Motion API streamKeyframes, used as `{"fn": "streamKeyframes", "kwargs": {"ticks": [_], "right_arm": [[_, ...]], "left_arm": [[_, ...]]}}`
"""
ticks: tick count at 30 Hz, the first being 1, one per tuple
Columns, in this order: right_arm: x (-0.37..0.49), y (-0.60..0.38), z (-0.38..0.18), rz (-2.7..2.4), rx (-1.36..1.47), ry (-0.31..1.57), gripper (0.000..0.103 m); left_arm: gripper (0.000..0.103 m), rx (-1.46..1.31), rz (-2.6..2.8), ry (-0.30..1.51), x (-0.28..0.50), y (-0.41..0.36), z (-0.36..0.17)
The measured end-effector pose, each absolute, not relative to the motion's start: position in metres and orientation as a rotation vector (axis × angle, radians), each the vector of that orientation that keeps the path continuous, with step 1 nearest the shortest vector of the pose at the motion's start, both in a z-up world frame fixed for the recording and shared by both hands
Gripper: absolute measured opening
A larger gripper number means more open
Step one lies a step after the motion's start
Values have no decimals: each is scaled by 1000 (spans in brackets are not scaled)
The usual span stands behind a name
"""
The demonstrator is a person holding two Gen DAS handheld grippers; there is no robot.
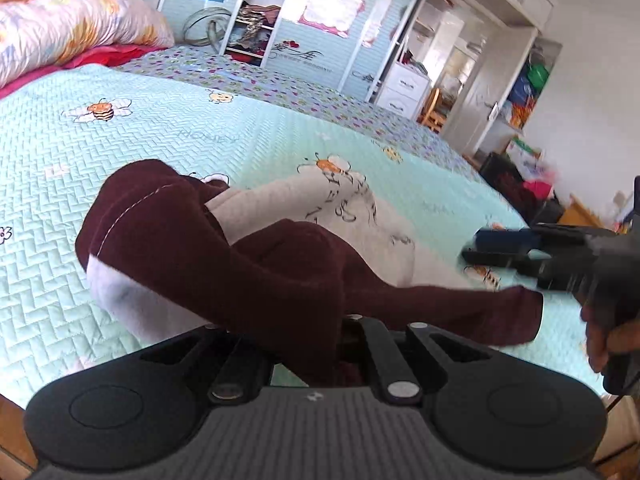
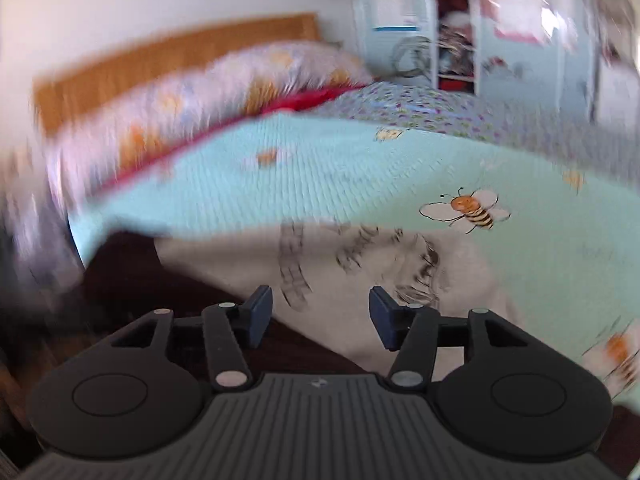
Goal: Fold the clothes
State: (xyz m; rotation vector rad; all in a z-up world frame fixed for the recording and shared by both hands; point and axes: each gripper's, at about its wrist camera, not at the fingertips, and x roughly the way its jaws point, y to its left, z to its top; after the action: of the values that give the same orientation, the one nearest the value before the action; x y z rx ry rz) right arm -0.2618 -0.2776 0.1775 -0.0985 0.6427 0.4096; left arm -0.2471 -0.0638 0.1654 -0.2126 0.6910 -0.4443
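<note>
A maroon and white top [image 1: 280, 264] with black lettering lies bunched on the pale green bee-print quilt [image 1: 160, 128]. My left gripper [image 1: 340, 332] is shut on a fold of the maroon cloth, which covers its fingertips and rises over them. In the left wrist view my right gripper [image 1: 480, 248] comes in from the right, held by a hand [image 1: 600, 336], just above the top's right edge. The blurred right wrist view shows that gripper [image 2: 320, 314] open, its blue pads [image 2: 260, 312] apart with nothing between them, over the white lettered part of the top [image 2: 360, 264].
A flowered pillow [image 1: 68, 28] and a red sheet lie at the head of the bed by a wooden headboard [image 2: 180, 56]. Wardrobes with open shelves [image 1: 256, 24] stand beyond the far side. The bed's near edge runs under my left gripper. Clutter sits on the floor at right [image 1: 528, 184].
</note>
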Motion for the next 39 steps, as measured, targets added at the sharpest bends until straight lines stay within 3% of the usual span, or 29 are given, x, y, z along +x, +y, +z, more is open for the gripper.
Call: {"fn": "streamKeyframes", "kwargs": {"ticks": [4, 8, 11, 13, 15, 16, 17, 19, 21, 23, 31, 34, 35, 36, 39], "right_arm": [[-280, -235, 142, 557, -341, 687, 59], [-291, -204, 118, 523, -604, 604, 61], [-288, -194, 105, 485, -740, 520, 78], [-283, -194, 99, 496, -751, 525, 78], [-277, -197, 96, 534, -691, 584, 63], [-277, -200, 98, 542, -639, 611, 26], [-277, -203, 99, 543, -593, 631, 5], [-291, -217, 110, 444, -579, 591, 5], [-304, -248, 128, 305, -533, 568, 5], [-316, -288, 148, 148, -459, 567, 5], [-321, -443, 115, -409, -309, 851, 7], [-343, -446, 113, -334, -203, 833, 23], [-354, -442, 113, -301, -185, 810, 42], [-364, -432, 114, -294, -232, 775, 51], [-393, -393, 119, -270, -391, 660, 53]], "left_arm": [[5, -182, -448, 685, -246, -67, 162], [6, -123, -459, 673, -257, -62, 159], [6, -80, -462, 665, -264, -67, 155], [6, -78, -475, 669, -265, -72, 157], [6, -56, -505, 649, -268, -82, 162], [7, -35, -519, 633, -271, -88, 165], [9, -14, -531, 617, -274, -94, 167], [20, 2, -552, 598, -278, -103, 169], [45, 6, -594, 589, -282, -110, 169], [53, 9, -651, 584, -290, -113, 165], [54, 192, -630, 583, -305, -118, 144], [54, 250, -565, 576, -304, -105, 137], [54, 283, -551, 573, -304, -101, 135], [54, 317, -537, 570, -304, -97, 132], [54, 447, -547, 544, -307, -95, 126]]}}
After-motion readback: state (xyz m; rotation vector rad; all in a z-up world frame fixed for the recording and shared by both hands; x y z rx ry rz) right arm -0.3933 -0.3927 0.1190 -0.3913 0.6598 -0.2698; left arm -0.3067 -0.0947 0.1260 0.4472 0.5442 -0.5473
